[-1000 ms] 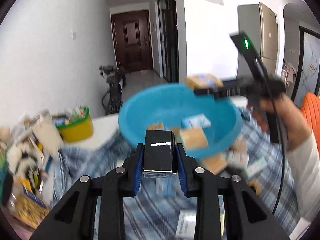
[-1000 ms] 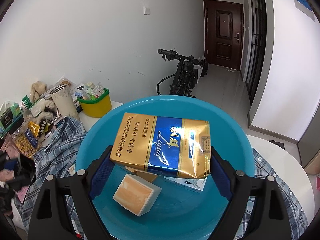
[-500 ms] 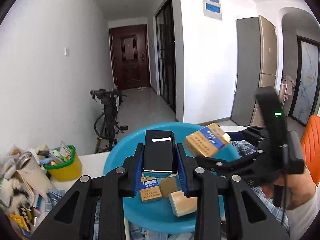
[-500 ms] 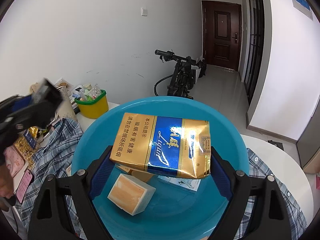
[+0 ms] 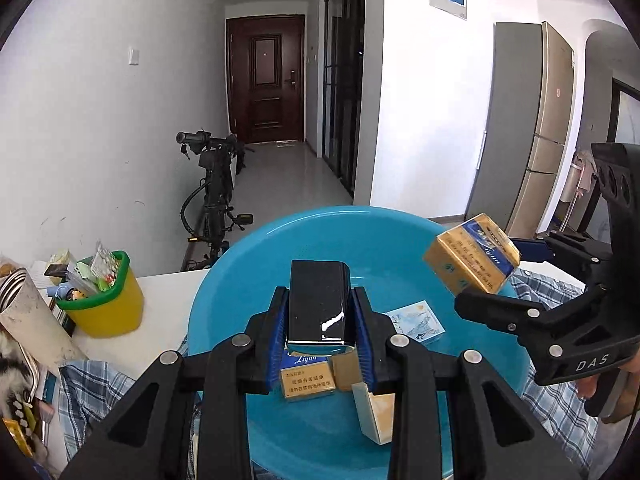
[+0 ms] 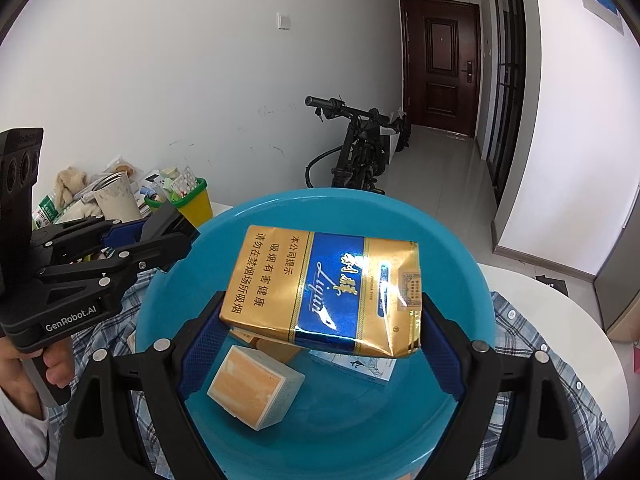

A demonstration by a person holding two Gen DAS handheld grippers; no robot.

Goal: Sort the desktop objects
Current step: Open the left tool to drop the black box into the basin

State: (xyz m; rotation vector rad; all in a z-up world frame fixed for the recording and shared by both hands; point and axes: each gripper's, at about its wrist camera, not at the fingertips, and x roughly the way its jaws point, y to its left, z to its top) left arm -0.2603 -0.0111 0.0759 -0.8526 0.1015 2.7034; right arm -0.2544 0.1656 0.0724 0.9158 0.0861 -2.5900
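Both claws loaded above the blue basin, sorting partly done.

Left claw closed on a glossy black box, held upright over the near-left part of the blue basin; right claw clamped across the ends of a gold-and-blue cigarette pack, foil-shiny, lying flat with printed face up, above the basin's middle. Already in the basin: a second gold-and-blue pack, a pale orange-faced box, a light-blue illustrated box and tan boxes partly hidden. Judged as midway: two items not yet released. Clutter left on the far-left tabletop around the yellow-green tub. Checked cloth under the basin.
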